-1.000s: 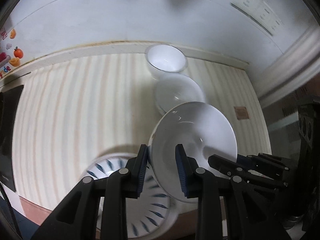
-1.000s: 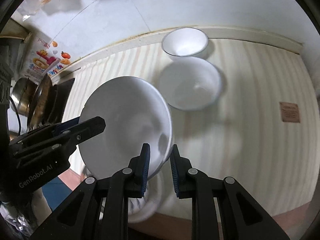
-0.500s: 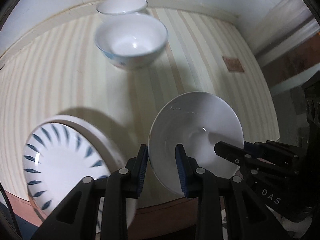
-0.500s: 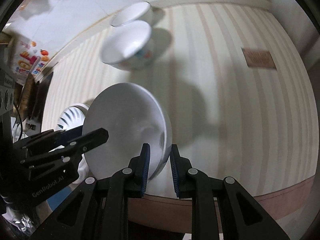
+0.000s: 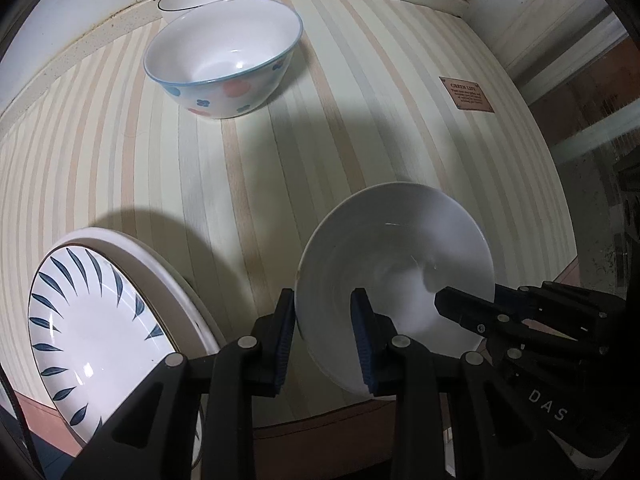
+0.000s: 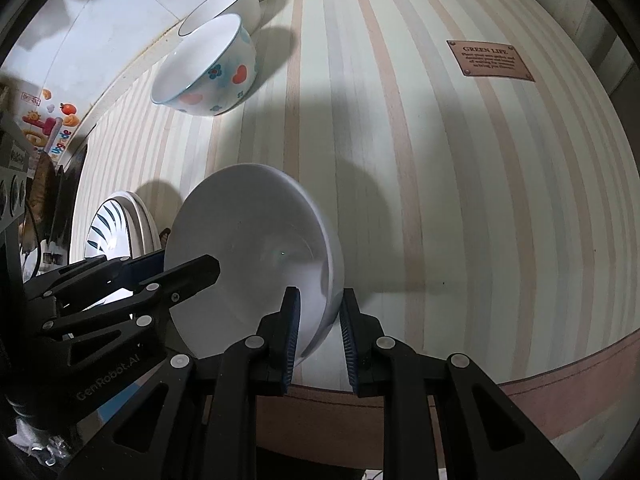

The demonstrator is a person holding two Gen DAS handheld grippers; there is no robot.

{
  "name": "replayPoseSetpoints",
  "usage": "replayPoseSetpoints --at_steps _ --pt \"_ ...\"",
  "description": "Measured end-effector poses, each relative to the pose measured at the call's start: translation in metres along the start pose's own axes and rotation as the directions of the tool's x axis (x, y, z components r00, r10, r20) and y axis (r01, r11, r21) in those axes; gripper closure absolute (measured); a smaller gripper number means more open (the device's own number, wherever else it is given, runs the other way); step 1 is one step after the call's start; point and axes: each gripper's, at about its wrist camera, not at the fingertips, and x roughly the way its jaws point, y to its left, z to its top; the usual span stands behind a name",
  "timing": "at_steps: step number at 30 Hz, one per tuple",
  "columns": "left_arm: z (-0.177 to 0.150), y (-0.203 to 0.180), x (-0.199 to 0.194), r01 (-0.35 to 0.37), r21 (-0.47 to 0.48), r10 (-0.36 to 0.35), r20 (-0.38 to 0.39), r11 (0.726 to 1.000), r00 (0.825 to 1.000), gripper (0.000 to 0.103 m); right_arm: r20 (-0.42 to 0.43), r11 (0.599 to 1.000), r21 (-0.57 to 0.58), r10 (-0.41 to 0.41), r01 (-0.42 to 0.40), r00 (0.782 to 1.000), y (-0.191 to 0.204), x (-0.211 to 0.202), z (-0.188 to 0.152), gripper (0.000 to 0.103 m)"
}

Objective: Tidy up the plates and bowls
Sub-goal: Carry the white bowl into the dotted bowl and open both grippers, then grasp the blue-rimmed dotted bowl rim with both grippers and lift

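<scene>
Plain white bowl (image 5: 394, 264) clamped at opposite rims by left gripper (image 5: 325, 334) and right gripper (image 6: 319, 334), presumably for steadiness, above bare striped countertop (image 5: 280, 160) right of leaf-patterned plate (image 5: 92, 320).

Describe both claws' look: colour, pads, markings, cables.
Left claw and right claw: matte black plastic two-finger linkages with silver pivot rivets and ribbed blue pads. Left body reads "GenRobot.AI" in the right wrist view; right body reads "DAS" in the left wrist view. A thin dark cable runs at the left view's edge. No sleeves visible.
</scene>
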Motion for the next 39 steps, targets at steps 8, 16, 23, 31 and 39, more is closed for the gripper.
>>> replayPoseSetpoints --at_steps 8,16,23,31,39 --pt "0.002 0.004 -0.006 0.023 -0.018 -0.023 -0.022 1.000 0.999 0.078 -0.034 1.000 0.019 0.009 -0.008 0.999 -0.002 0.001 0.001 0.081" --pt "0.033 0.044 -0.094 0.078 -0.090 -0.066 0.127 0.993 0.990 0.069 0.007 0.997 0.072 0.039 -0.039 0.999 -0.012 -0.049 0.021 0.077" --pt "0.111 0.118 -0.074 0.074 -0.250 -0.045 0.118 0.965 0.992 0.063 0.108 0.987 0.060 0.139 -0.146 0.984 0.013 -0.069 0.101 0.048" --pt "0.157 0.145 0.000 0.127 -0.328 -0.146 -0.031 0.936 0.989 0.069 0.058 0.973 0.127 0.188 -0.194 0.980 0.041 0.012 0.187 0.055" --pt "0.158 0.140 0.004 0.109 -0.277 -0.120 -0.025 0.955 0.992 0.086 0.048 0.979 0.137 0.145 -0.150 0.988 0.043 0.044 0.205 0.090"
